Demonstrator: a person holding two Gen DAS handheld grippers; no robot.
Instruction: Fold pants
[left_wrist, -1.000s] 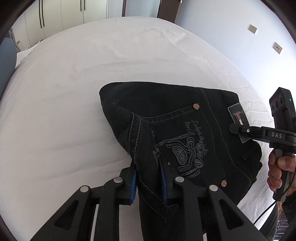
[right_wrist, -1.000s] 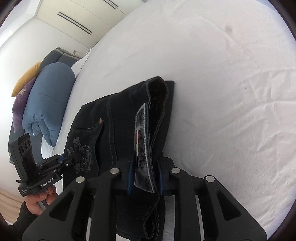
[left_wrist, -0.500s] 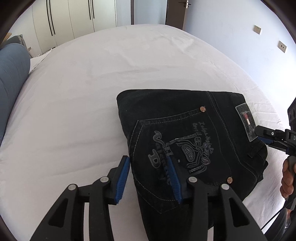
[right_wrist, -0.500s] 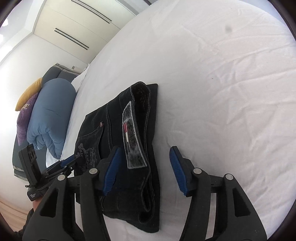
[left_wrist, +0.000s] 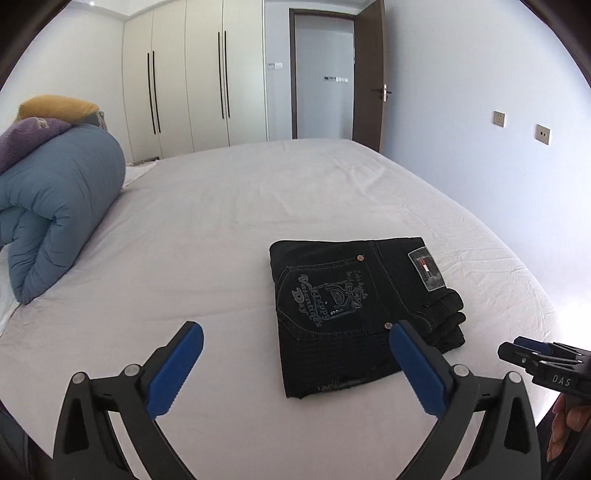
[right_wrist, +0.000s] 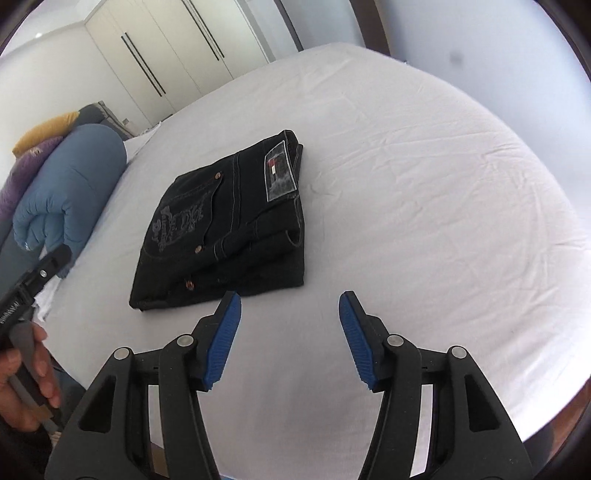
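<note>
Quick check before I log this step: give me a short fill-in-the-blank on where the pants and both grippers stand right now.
1. The black pants lie in a folded stack on the white ____.
2. The left gripper has its jaws wide ____, holding nothing.
3. The right gripper is ____ and clear of the pants.
4. The rolled duvet beside the pants is ____ in colour.

Missing words: bed; open; open; blue
</note>
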